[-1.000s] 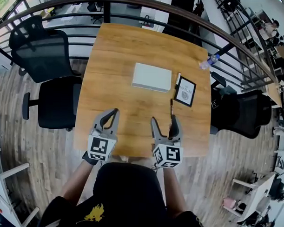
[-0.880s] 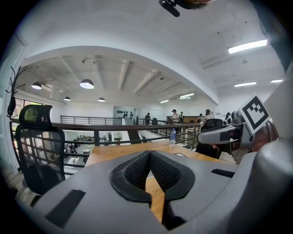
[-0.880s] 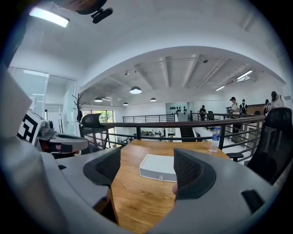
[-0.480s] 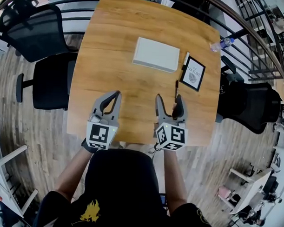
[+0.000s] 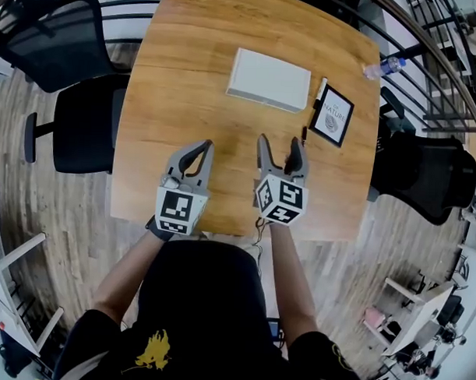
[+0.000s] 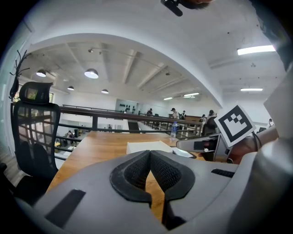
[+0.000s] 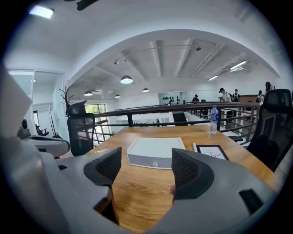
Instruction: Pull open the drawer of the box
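A flat white box [image 5: 269, 79] lies on the wooden table [image 5: 163, 105], past its middle. In the right gripper view its drawer front [image 7: 153, 161] faces me, with a small round knob [image 7: 155, 163] at the centre. My right gripper [image 5: 280, 144] hovers over the near part of the table, well short of the box, and it is open with nothing between its pads [image 7: 187, 170]. My left gripper [image 5: 204, 147] hangs beside it to the left. Its jaws meet at the tips and hold nothing. The left gripper view shows the box [image 6: 146, 146] beyond its shut jaws.
A black picture frame [image 5: 334, 115] lies right of the box, with a white pen [image 5: 319, 91] and a dark pen [image 5: 305, 135] beside it. A water bottle [image 5: 381, 68] is at the far right corner. Black office chairs [image 5: 84, 121] stand left and right [image 5: 425, 176]; a railing runs behind.
Both grippers have sunk and moved forward over the table's near edge, closer to the box. The head camera has tipped, so the table sits higher in view.
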`<state>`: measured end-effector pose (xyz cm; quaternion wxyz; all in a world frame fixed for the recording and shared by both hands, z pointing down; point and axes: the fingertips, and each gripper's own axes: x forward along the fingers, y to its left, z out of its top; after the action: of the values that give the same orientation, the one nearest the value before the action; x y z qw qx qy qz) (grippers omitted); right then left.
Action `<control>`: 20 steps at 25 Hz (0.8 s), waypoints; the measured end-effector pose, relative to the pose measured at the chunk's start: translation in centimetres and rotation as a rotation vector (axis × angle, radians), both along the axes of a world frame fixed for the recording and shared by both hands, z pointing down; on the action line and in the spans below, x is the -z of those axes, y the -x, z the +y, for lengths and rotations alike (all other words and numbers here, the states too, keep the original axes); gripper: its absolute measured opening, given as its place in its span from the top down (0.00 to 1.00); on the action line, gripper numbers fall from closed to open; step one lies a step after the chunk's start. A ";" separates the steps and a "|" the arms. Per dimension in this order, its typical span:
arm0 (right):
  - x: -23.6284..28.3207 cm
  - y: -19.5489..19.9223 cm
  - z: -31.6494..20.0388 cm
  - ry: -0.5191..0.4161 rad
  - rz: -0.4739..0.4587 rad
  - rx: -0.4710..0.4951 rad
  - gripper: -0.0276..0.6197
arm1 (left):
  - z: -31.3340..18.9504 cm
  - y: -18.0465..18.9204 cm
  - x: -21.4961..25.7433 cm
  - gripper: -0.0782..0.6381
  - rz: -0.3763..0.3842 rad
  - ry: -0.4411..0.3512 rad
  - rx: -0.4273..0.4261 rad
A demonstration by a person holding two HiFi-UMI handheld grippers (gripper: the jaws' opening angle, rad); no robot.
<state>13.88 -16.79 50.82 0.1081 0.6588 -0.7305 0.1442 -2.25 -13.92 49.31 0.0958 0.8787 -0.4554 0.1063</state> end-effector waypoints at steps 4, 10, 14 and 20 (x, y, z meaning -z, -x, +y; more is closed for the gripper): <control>-1.8 0.5 -1.4 0.020 -0.006 0.002 0.45 | -0.6 0.1 -1.0 0.87 0.006 0.027 0.019; -4.8 0.5 -3.9 0.040 0.014 -0.031 0.45 | -1.7 0.9 -2.2 0.87 0.011 0.056 0.041; -6.8 0.2 -5.7 0.064 0.035 -0.056 0.48 | -2.4 1.2 -2.9 0.87 -0.002 0.066 0.046; -10.0 -0.2 -8.0 0.109 0.073 -0.082 0.50 | -3.2 1.4 -3.7 0.87 -0.005 0.080 0.063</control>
<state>14.07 -24.81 60.81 0.1645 0.6862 -0.6893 0.1639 -3.63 -17.15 53.04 0.1330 0.8592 -0.4784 0.1235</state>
